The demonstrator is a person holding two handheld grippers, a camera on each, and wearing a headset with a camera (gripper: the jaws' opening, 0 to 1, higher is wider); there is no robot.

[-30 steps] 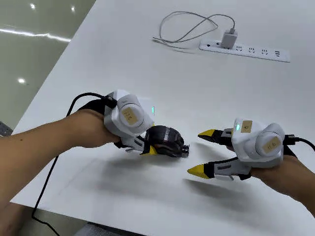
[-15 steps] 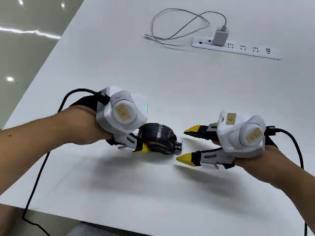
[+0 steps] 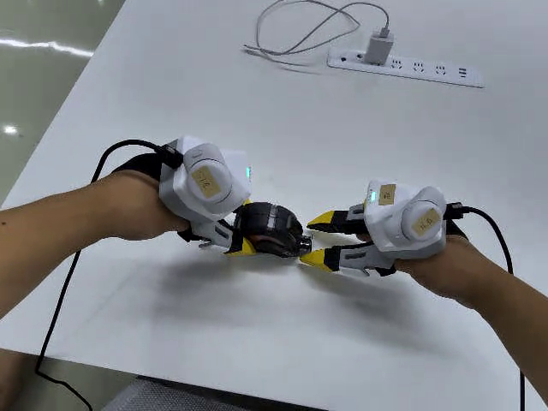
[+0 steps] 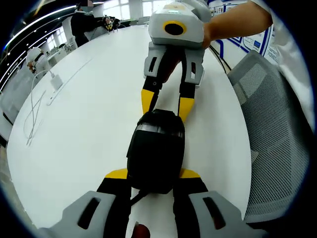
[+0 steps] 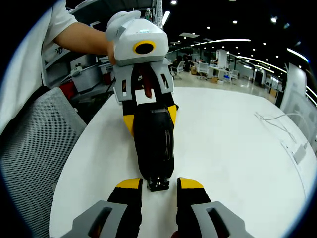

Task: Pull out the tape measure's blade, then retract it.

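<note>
Near the table's [image 3: 342, 120] front edge, left gripper [image 3: 248, 245] clamped on the black tape [image 3: 270, 229], right gripper [image 3: 315, 239] parted either side of the hook [image 5: 158, 184] at its nose, seemingly not touching it; farther back, a power strip [image 3: 419, 70] with charger [image 3: 380, 44].

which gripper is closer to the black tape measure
Left. The left gripper is shut on the black tape measure, gripping its body. The right gripper is open, its yellow tips flanking the metal hook at the front without clamping it.
</note>
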